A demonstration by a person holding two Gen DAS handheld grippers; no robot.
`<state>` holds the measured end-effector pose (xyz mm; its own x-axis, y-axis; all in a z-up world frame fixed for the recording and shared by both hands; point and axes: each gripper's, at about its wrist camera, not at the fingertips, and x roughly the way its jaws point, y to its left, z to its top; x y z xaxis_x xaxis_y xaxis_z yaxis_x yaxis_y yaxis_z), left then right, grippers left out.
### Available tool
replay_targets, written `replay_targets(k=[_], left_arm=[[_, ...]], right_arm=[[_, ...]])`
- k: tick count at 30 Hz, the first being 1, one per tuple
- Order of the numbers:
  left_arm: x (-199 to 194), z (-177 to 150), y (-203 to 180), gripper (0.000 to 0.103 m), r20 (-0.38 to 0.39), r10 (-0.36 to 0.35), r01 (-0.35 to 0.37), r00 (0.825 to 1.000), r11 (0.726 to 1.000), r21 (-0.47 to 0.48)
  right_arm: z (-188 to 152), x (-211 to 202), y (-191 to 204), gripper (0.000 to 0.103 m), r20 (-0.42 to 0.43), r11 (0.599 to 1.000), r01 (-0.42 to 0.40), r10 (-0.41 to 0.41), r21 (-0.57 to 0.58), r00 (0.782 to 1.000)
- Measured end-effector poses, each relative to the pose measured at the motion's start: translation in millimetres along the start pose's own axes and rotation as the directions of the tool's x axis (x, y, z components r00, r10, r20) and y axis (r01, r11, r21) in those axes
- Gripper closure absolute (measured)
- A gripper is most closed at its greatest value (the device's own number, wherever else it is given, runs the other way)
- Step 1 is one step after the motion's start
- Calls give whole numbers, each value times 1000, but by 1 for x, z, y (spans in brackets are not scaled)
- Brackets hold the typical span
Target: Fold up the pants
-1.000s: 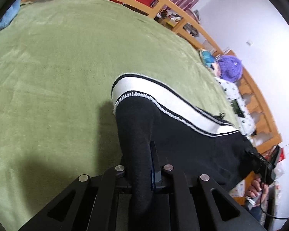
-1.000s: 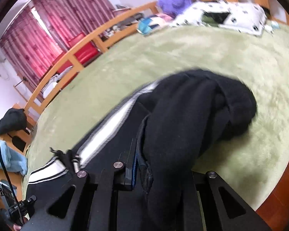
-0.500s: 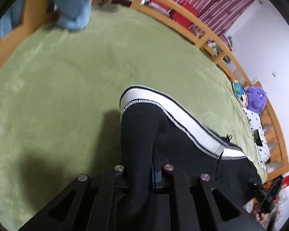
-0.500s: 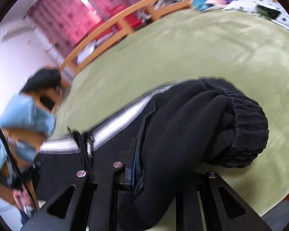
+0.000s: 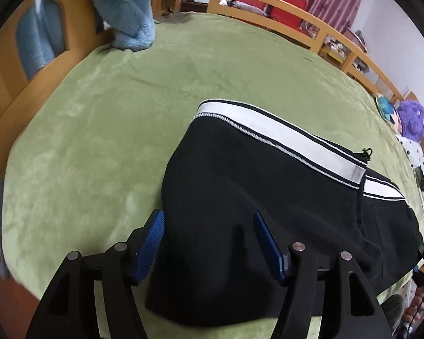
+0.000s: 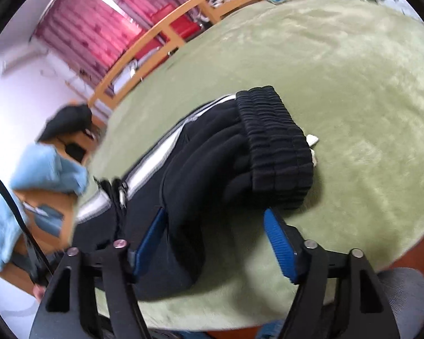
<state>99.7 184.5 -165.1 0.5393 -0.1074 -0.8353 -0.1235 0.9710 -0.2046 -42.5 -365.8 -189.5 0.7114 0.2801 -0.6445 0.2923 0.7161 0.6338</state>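
Black pants (image 5: 254,197) with a white side stripe (image 5: 279,138) lie folded on the green blanket (image 5: 99,141). My left gripper (image 5: 209,240) is open, its blue pads either side of the near folded edge, holding nothing. In the right wrist view the pants (image 6: 212,169) lie with the ribbed waistband (image 6: 277,147) on top at the right. My right gripper (image 6: 214,240) is open over the near edge of the cloth, its right pad over bare blanket.
A light blue plush (image 5: 127,8) hangs at the bed's far left corner. A wooden bed rail (image 5: 296,19) runs along the far side. A purple plush (image 5: 410,118) and a spotted cloth (image 5: 421,169) lie at the right. The near bed edge is close below the grippers.
Both grippers were shut on pants cloth and carried it over; now both have opened and let go, and the pants lie flat on the blanket.
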Motion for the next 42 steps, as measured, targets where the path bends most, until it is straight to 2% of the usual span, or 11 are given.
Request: replay_targets(k=[5,9,10,11,15,18,23,26,33,37,42], left_arm=[[-16,-27,2,40,-1,-84,84,996,994,-67],[-19,-45,-9,40,9,-65,65,998,996,-54],[-19,-47,-12,39,8,-55,55,998,997,-52],[-19,-49,-14,39,11,-52,53,999,997,-53],[-28,-50,-21,39,31,-87,89,996,994,-61],[-36,-52,-27,39,64,-127,129,990,991,-37],[-25,-58,-31,39,21,-120,120,993,993,-21],[-28,-58,-29,39,31,-124,124,992,992,-10],[-26,-47,-43,39,60,-174,170,983,984,61],[10,-58,-43,38,-45,-116,118,992,991,66],[5,-72,-51,38,-34,-82,87,996,982,170]], right_arm=[[14,22,-27,20,65,964,-152,141,220,988],[27,31,-27,21,97,954,-160,140,255,985],[30,32,-25,29,94,961,-130,110,246,989],[33,31,-20,60,105,974,-63,41,219,994],[47,10,17,80,174,999,-20,26,-35,984],[38,-11,42,80,246,968,4,59,-251,968],[23,26,-23,68,19,991,103,-102,-83,995],[13,10,-31,51,36,987,141,-138,-72,990],[14,-16,37,50,181,942,204,-159,-268,971],[3,21,35,50,107,919,236,-212,-317,971],[-12,33,51,51,83,844,346,-343,-410,935]])
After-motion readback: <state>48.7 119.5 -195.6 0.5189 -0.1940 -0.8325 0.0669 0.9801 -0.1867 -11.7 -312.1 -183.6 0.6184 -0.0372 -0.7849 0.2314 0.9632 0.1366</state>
